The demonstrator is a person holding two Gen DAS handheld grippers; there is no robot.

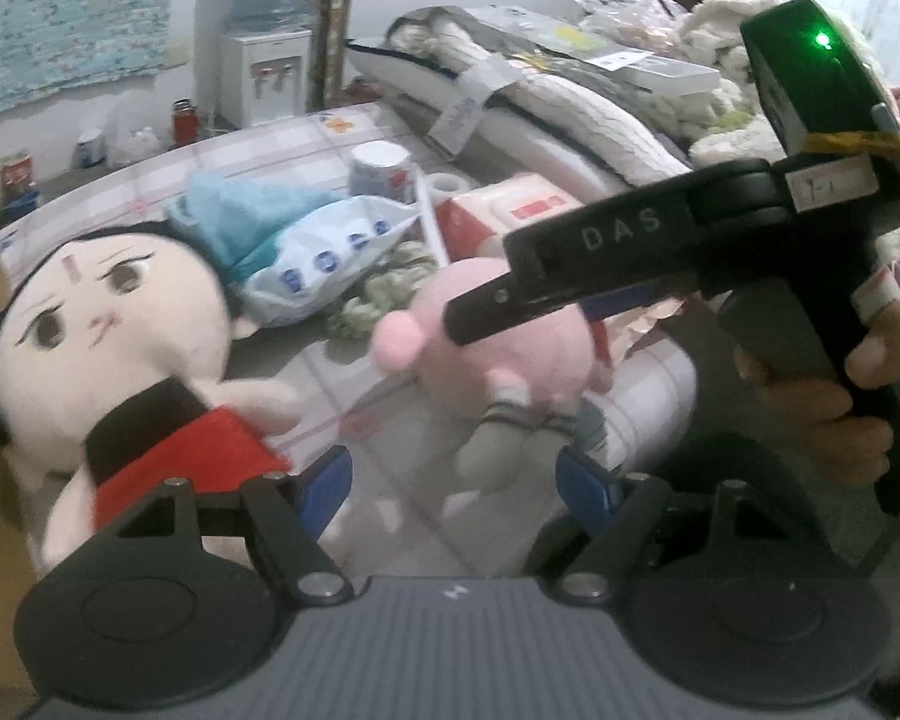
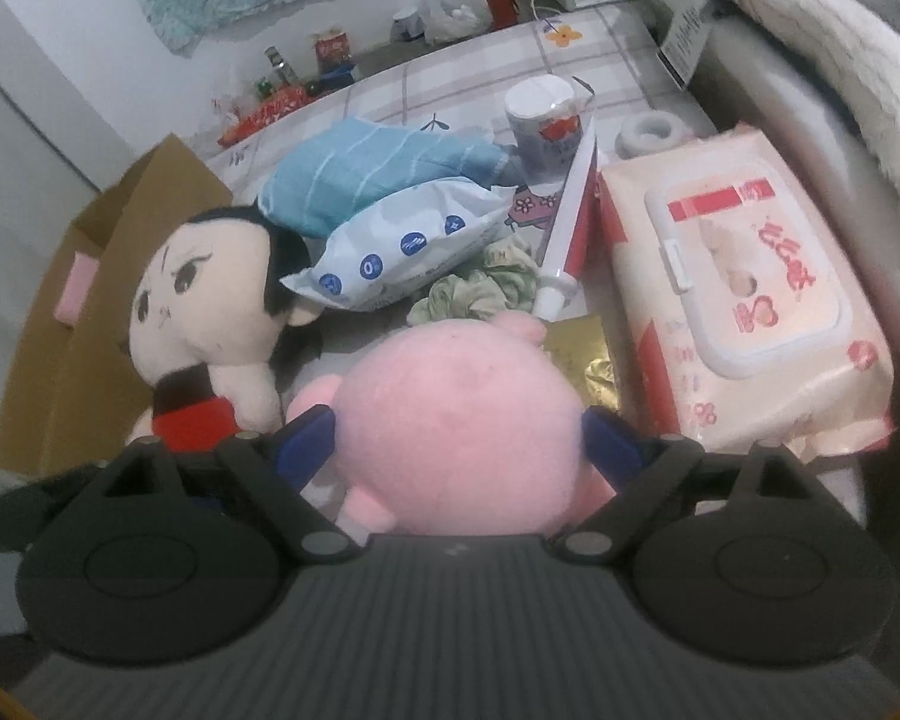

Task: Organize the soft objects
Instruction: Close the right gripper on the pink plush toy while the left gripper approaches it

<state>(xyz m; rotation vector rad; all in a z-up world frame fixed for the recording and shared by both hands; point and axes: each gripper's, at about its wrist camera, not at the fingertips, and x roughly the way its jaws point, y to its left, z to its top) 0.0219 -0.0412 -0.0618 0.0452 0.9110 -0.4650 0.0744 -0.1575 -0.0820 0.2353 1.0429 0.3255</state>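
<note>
Fuzzy pink plush toy [image 2: 450,420], glossy plastic wipes pack [image 2: 744,294], matt brown cardboard box [image 2: 60,324].

We see a round pink plush toy [image 2: 462,420] with small pink nubs, pinched between blue pads [image 2: 306,438], raised off our checked sheet, beside it a black-haired doll [image 2: 210,294] in red, lying on its back against a cardboard box [image 2: 90,324]
</note>
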